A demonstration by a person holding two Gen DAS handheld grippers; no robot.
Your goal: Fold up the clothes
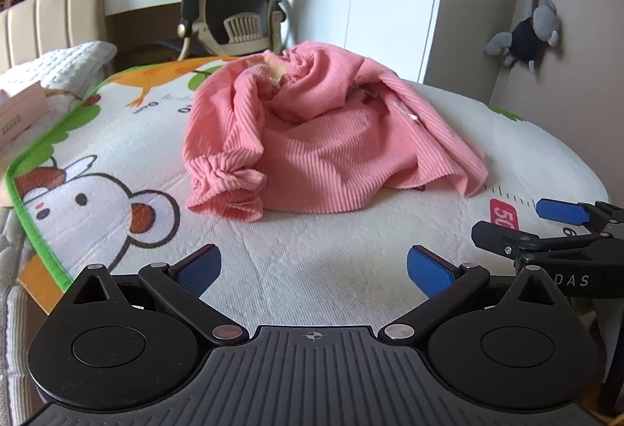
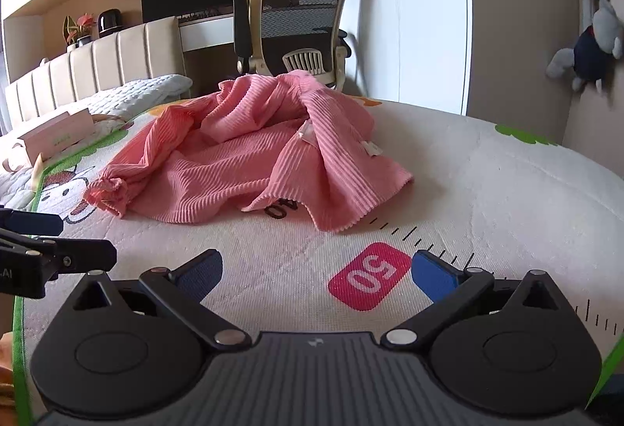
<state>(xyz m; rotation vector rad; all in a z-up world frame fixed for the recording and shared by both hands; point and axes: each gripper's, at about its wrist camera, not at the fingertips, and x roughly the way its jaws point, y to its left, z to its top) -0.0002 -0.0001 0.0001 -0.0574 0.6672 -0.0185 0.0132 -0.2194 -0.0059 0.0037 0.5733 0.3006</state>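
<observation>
So the pink top [image 1: 323, 137] is sitting in a crumpled heap in the middle of both views, on the cartoon play mat [image 1: 117, 168] that covers the bed. It's a ribbed knit, so I'd bet it's light, floppy and a bit stretchy, with zero stiffness. It'll sag and drag the moment you lift one corner, but the ribs should give decent grip, nothing slippery about it.

Best places to grab, I think: the gathered cuff [image 1: 226, 180] at the lower left of the heap in the left view, and the loose hem corner [image 2: 331, 219] poking toward the camera in the right view. Pulling those apart should spread it flat.

Left gripper [image 1: 314, 266] has its fingers spread wide with nothing in them, and it's hanging over bare mat short of the top. Right gripper [image 2: 316, 270] is likewise wide open and empty, above the red "50" label [image 2: 368, 276].

Nothing really blocks the way. There's a pink box [image 2: 58, 143] at the left edge of the mat, well apart from the heap, plus a white quilt [image 2: 136, 92] behind it. The office chair [image 2: 300, 24] and the stuffed toy [image 2: 589, 48] on the wall are off the bed entirely.
</observation>
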